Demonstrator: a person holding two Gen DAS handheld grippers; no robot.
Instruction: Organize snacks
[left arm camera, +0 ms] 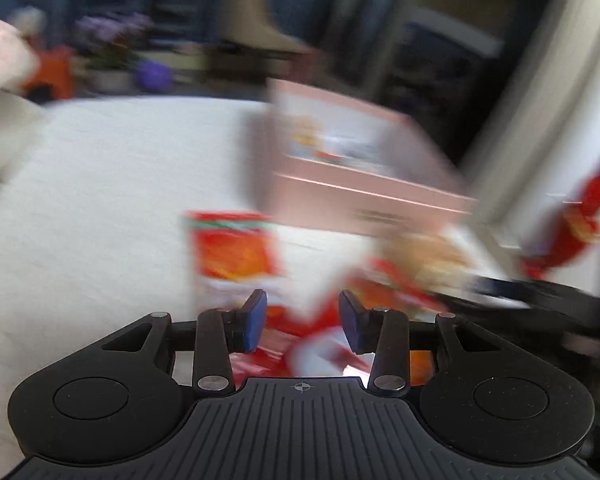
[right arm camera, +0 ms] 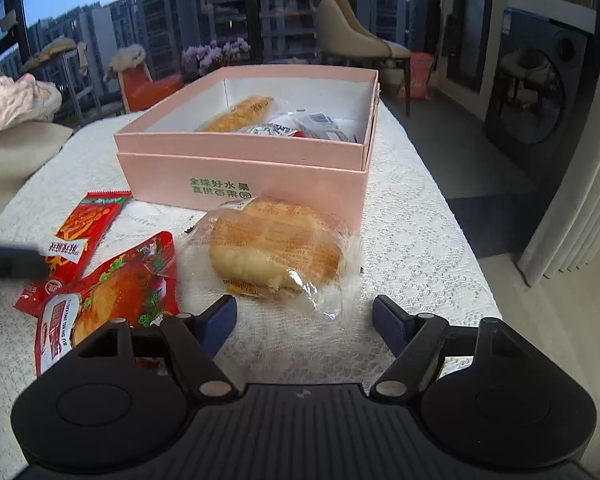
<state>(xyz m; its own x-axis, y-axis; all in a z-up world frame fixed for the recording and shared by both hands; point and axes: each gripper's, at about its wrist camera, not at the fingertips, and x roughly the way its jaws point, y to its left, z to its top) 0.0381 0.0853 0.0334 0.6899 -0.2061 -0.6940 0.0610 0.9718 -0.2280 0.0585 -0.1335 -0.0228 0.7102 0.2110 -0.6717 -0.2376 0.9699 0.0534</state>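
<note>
White lace tabletop [right arm camera: 412, 240] with a pink box [right arm camera: 244, 176].
Right claw [right arm camera: 304, 320] spread before wrapped bread [right arm camera: 276, 252]; left claw [left arm camera: 302, 322] partly spread, pinching nothing, above red packets [left arm camera: 236, 252].

Both wrist cameras looking forward and downward along own fingers, sitting low and close over tabletop. Left view blurring. Both sharing pink box [left arm camera: 364, 184] [right arm camera: 244, 160], red snack packets [left arm camera: 236, 248] [right arm camera: 88, 232], white tablecloth [left arm camera: 100, 200] [right arm camera: 420, 240], windows behind.
</note>
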